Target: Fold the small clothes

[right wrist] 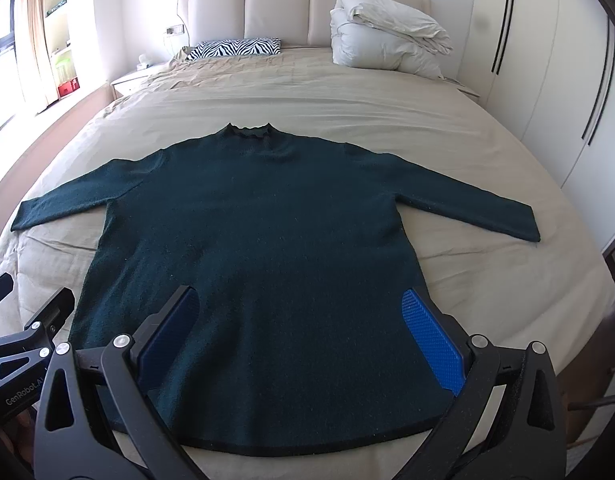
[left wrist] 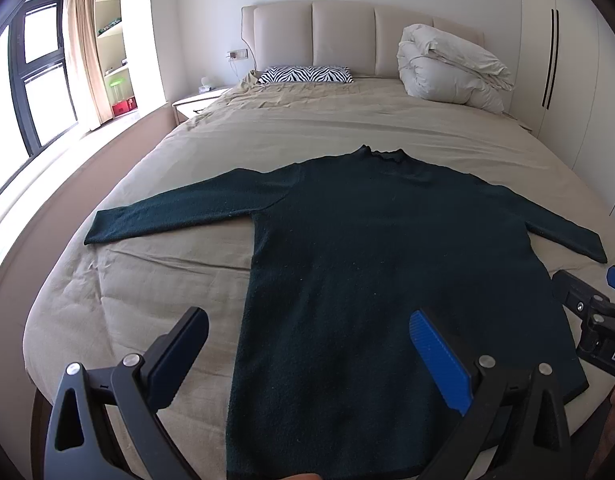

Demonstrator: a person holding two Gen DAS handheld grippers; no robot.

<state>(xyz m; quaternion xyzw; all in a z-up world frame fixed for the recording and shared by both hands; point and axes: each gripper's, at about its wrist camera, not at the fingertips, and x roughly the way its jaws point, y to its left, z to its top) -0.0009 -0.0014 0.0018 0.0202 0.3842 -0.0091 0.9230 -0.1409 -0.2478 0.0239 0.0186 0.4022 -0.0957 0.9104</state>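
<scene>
A dark green sweater [left wrist: 371, 264] lies flat on the bed, collar away from me, both sleeves spread out to the sides; it also shows in the right wrist view [right wrist: 259, 248]. My left gripper [left wrist: 307, 356] is open and empty above the sweater's lower left part. My right gripper [right wrist: 303, 332] is open and empty above the sweater's hem area. The right gripper also shows at the right edge of the left wrist view [left wrist: 595, 312], and the left gripper at the left edge of the right wrist view [right wrist: 23, 332].
The bed [right wrist: 307, 92] has a beige sheet. A zebra-striped pillow [right wrist: 235, 48] and a folded white duvet [right wrist: 387, 40] lie by the headboard. A nightstand [left wrist: 195, 104] and window stand left; white wardrobes [right wrist: 547, 80] stand right.
</scene>
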